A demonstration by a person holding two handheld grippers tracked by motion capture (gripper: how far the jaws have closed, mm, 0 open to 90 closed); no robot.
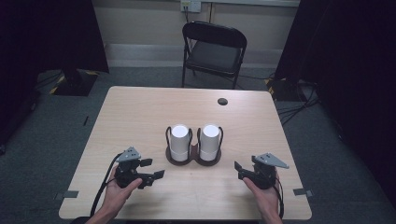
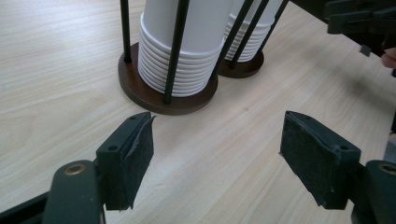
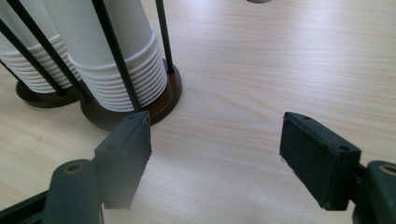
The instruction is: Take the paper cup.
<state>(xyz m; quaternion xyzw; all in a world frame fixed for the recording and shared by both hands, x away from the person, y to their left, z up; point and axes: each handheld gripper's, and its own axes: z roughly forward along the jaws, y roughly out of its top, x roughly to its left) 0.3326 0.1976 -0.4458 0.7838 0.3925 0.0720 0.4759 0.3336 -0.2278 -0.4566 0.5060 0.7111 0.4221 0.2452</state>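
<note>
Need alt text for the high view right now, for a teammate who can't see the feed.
Two stacks of white cups, left stack and right stack, stand upside down in a dark twin holder at the middle of a wooden table. A hand on each side holds an open, empty gripper, left gripper and right gripper, aimed inward at the holder. A black folding chair stands behind the table.

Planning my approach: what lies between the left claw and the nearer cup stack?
Bare tabletop; left gripper view shows nothing between the open left claw and the cup stack.
</note>
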